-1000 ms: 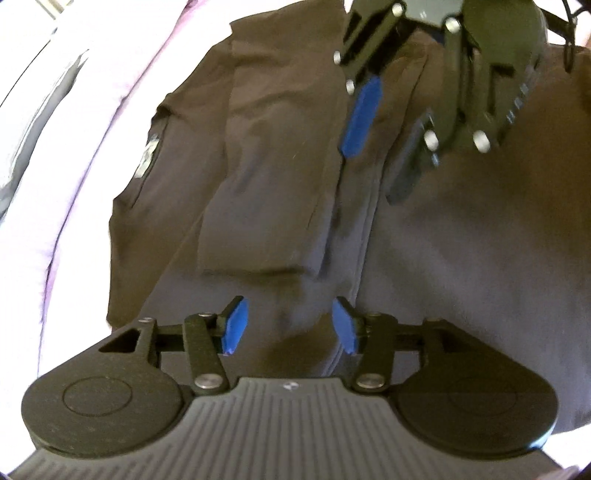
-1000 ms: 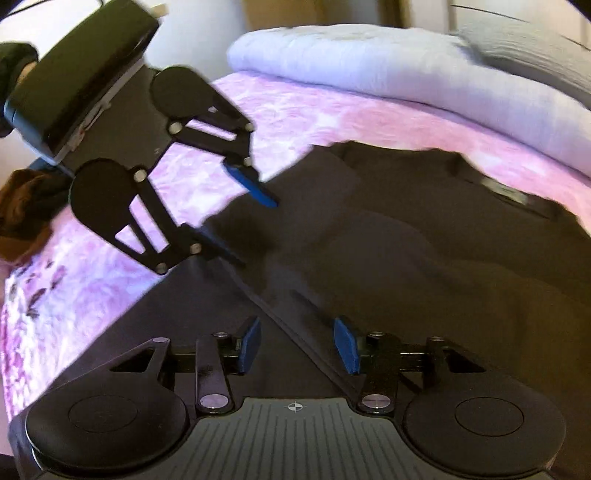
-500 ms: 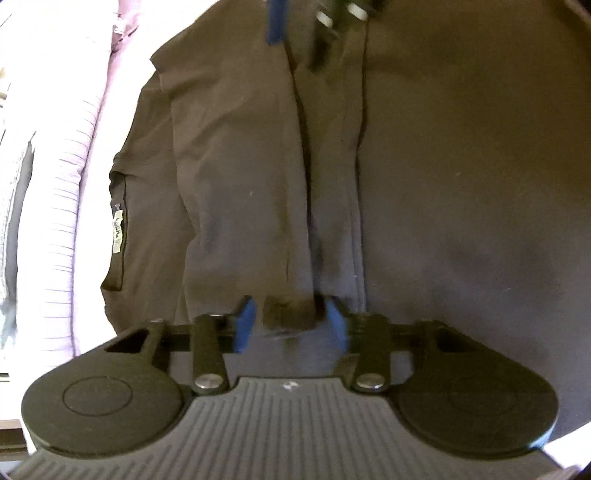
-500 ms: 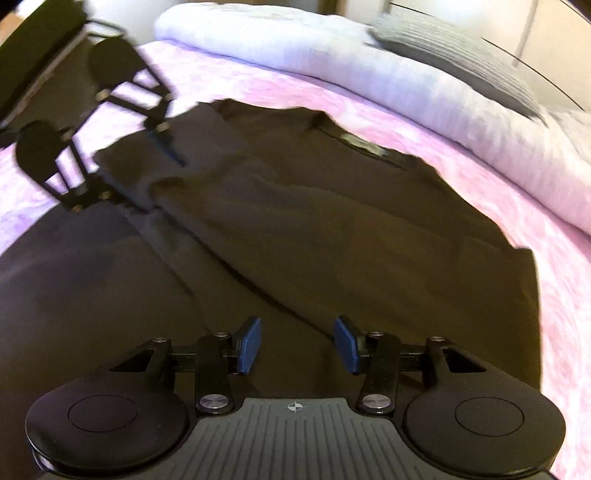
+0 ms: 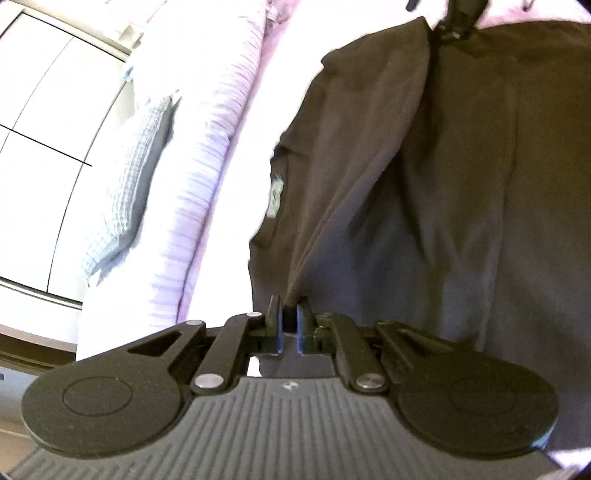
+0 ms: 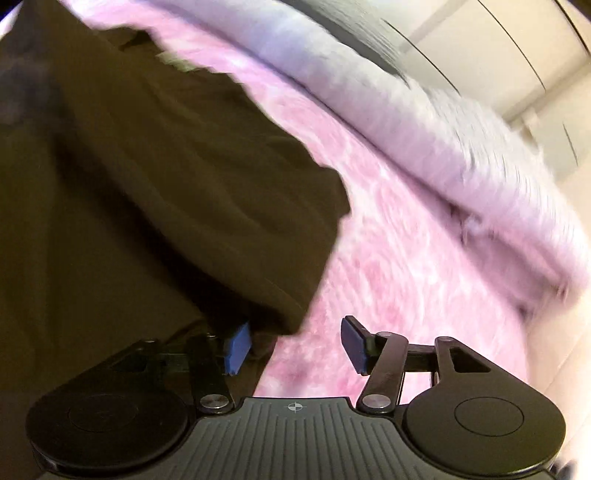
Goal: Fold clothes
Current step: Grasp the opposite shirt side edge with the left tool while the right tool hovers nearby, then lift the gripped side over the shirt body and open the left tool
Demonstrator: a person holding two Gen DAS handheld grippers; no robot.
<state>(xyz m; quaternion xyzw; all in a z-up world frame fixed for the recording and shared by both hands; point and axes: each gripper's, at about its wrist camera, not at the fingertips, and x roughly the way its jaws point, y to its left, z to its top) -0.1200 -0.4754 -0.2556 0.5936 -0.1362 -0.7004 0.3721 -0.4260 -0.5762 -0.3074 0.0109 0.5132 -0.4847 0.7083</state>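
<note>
A dark brown shirt (image 5: 461,166) lies spread on a pink bed cover (image 6: 399,258), with its neck label (image 5: 275,194) toward the pillows. My left gripper (image 5: 289,321) is shut on a fold of the shirt's edge near the collar side. In the right wrist view the shirt (image 6: 147,166) fills the left half, and its sleeve end (image 6: 295,295) hangs just in front of my right gripper (image 6: 295,343). The right gripper is open, its left blue pad (image 6: 238,345) against the cloth and its right pad over the cover. The right gripper's tip also shows at the top of the left wrist view (image 5: 458,18).
A rolled white and lilac blanket (image 5: 199,184) and a grey striped pillow (image 5: 125,184) lie along the bed's head. A white panelled wardrobe (image 5: 37,129) stands beyond. The blanket also runs across the right wrist view (image 6: 424,122).
My left gripper has closed on the shirt's fold and swung toward the collar side. My right gripper has moved away to the shirt's far sleeve edge and stayed open.
</note>
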